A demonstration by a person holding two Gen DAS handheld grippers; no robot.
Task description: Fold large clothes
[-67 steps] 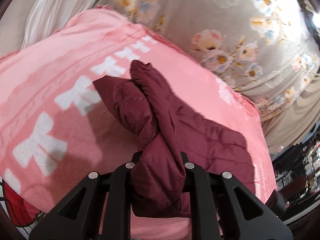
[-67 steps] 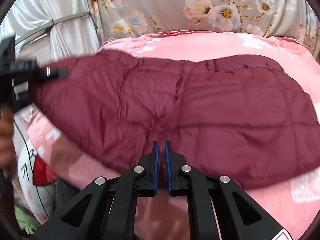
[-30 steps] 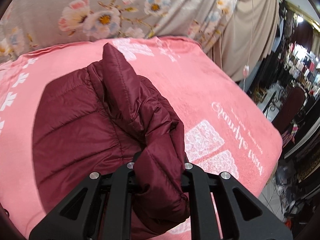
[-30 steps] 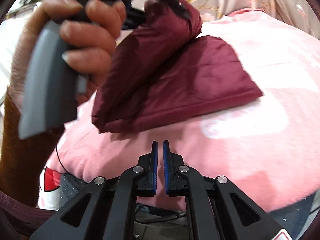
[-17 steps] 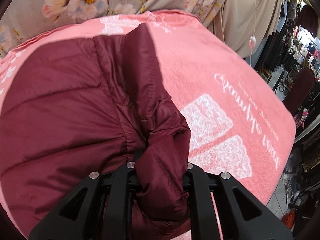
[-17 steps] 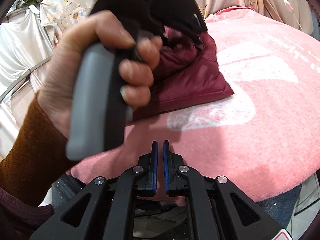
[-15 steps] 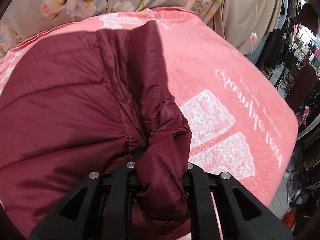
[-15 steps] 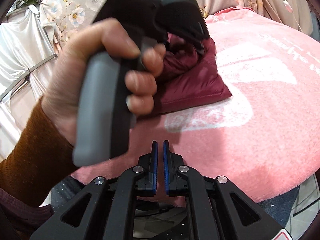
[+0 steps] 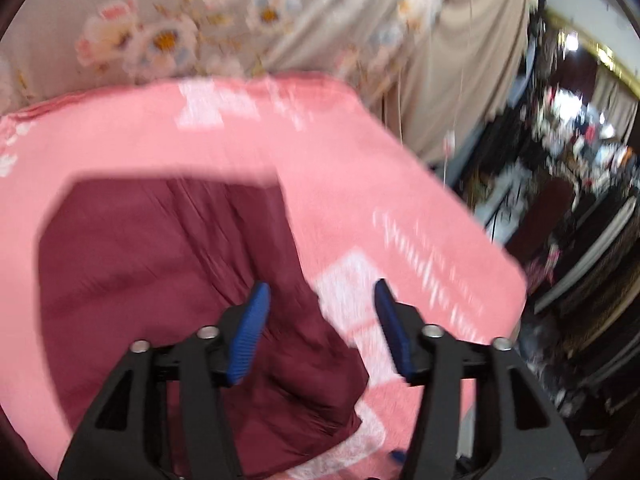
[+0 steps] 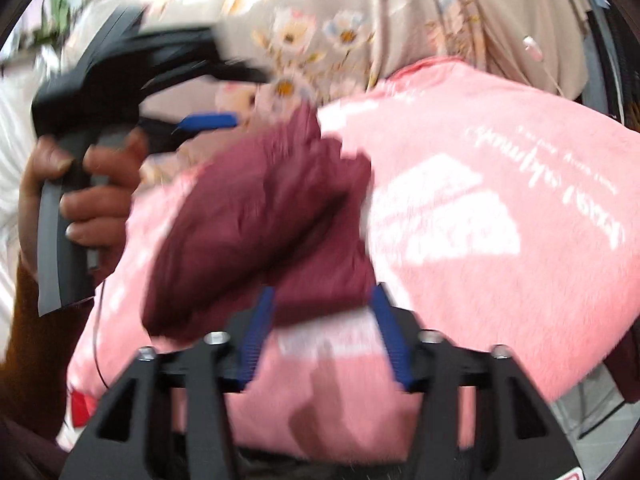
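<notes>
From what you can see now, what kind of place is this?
Probably a clothing or textile shop rather than a home. The maroon padded jacket lies on a pink plush blanket, floral fabric hangs behind, and blurred goods crowd a dark aisle at right.

The jacket [image 9: 152, 272] is recorded as solid maroon, unpatterned. The blanket [image 9: 328, 168] beneath it is noted as pink, marked with white blocks and white script lettering. The curtain [image 10: 360, 12] behind is observed to be beige-grey, printed with pink, white and blue flowers with yellow centres. Both the left gripper [image 9: 320, 292] and the right gripper [image 10: 322, 296] are found black-framed with blue ribbed pads [image 9: 248, 332].
</notes>
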